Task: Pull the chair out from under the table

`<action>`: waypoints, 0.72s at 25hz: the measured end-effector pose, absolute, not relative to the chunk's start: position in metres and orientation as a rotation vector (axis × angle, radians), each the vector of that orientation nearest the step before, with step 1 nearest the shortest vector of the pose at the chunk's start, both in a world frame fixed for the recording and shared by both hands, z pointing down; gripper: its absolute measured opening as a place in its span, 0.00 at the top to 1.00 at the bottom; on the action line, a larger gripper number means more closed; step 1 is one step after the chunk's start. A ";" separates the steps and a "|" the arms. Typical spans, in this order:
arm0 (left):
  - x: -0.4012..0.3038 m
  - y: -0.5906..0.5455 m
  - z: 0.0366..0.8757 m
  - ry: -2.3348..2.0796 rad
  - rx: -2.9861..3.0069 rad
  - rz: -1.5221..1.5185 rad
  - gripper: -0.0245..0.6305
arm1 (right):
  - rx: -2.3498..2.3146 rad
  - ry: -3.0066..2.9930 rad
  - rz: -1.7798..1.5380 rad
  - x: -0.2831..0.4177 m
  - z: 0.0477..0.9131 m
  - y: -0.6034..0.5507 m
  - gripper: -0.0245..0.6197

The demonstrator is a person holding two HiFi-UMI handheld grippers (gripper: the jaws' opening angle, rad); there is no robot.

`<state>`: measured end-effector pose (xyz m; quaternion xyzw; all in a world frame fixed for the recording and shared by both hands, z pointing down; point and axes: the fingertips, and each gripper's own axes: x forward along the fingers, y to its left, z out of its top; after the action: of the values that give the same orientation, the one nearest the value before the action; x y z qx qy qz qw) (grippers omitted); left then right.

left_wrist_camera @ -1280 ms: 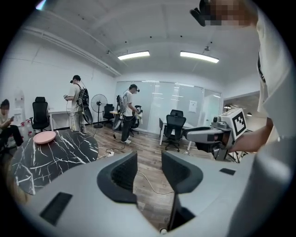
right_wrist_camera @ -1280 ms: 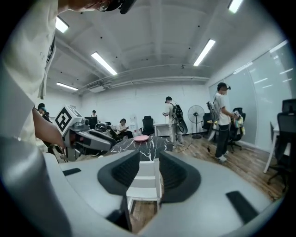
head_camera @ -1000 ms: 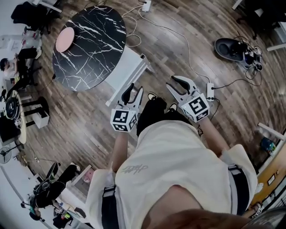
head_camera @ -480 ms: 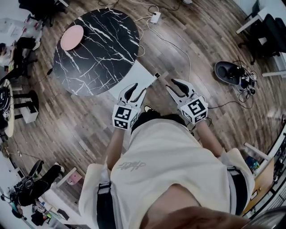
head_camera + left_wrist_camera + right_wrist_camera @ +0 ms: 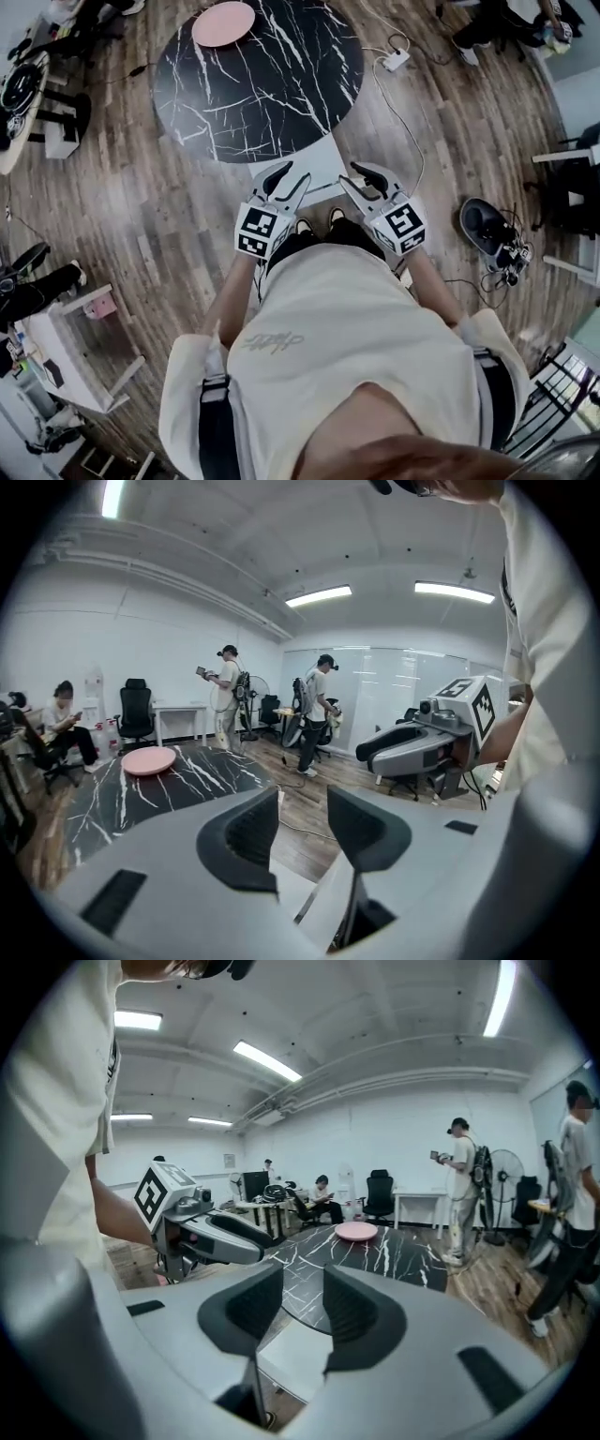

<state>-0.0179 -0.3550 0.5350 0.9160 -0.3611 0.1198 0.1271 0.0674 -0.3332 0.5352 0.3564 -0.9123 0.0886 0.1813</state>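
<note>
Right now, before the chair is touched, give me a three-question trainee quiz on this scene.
1. What lies on the black marble table? A) a pink disc B) a laptop C) a mug
2. True or false: the left gripper and the right gripper both have their fingers shut on the white chair.
3. What stands between each gripper's fingers?

Key
1. A.
2. False: both are open and held over the chair without touching it.
3. Nothing; both grippers are empty.
</note>
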 end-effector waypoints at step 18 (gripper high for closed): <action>-0.077 -0.350 0.538 -1.492 2.351 0.403 0.68 | 0.439 -2.685 0.187 0.020 0.564 -0.361 0.75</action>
<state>-0.0774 -0.3498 0.5382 0.8244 -0.5231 0.1414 0.1633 0.0199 -0.3607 0.5642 0.1576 -0.9635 0.0670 0.2059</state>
